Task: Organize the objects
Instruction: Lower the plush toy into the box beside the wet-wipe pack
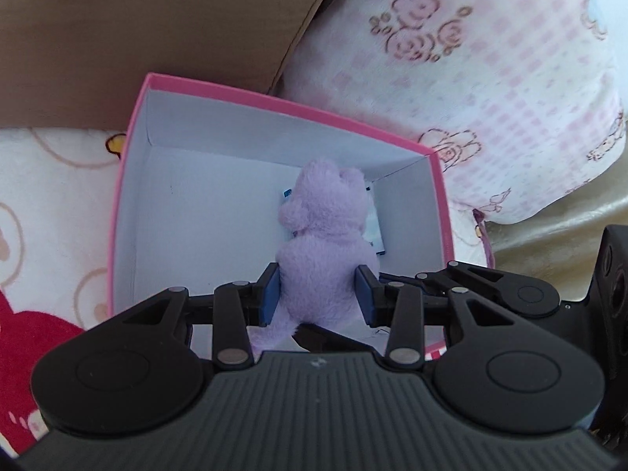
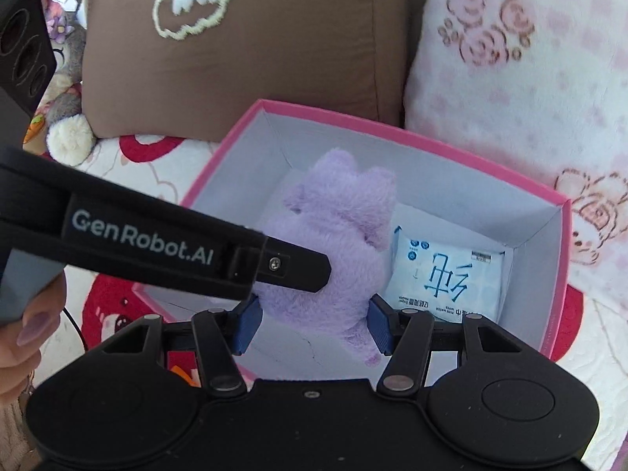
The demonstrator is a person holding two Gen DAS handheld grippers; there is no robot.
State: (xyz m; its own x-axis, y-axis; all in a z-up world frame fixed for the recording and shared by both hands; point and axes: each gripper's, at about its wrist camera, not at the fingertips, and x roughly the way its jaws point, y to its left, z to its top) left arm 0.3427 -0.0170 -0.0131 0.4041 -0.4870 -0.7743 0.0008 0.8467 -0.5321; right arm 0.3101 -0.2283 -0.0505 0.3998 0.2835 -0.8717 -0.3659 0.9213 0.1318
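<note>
Left gripper [image 1: 318, 294]: blue pads pinch the plush toy's lower body from both sides; it points steeply down into the box
Right gripper [image 2: 313, 324]: blue pads sit at either side of the toy's lower end; the right pad touches the fur, and I cannot tell if the left one presses
Toy [image 1: 324, 231]: lilac plush, held over the box's open top, head toward the far right corner, a leg hanging below the pads
Box [image 1: 274, 100]: pink outside, white inside, lid off, resting on a white bedspread [image 1: 47, 180] with red prints
Wipes [image 2: 447, 274]: pale blue pack lying flat on the box floor against the right wall, partly under the toy
Brown pillow [image 2: 251, 47]: just behind the box's far left edge, with a white embroidered patch
Pink pillow [image 1: 471, 59]: rose-printed, behind the far right edge
Grey plush [image 2: 62, 90]: left of the brown pillow
Hand [image 2: 23, 314]: at the left edge of the right wrist view, gripping the left gripper's handle
</note>
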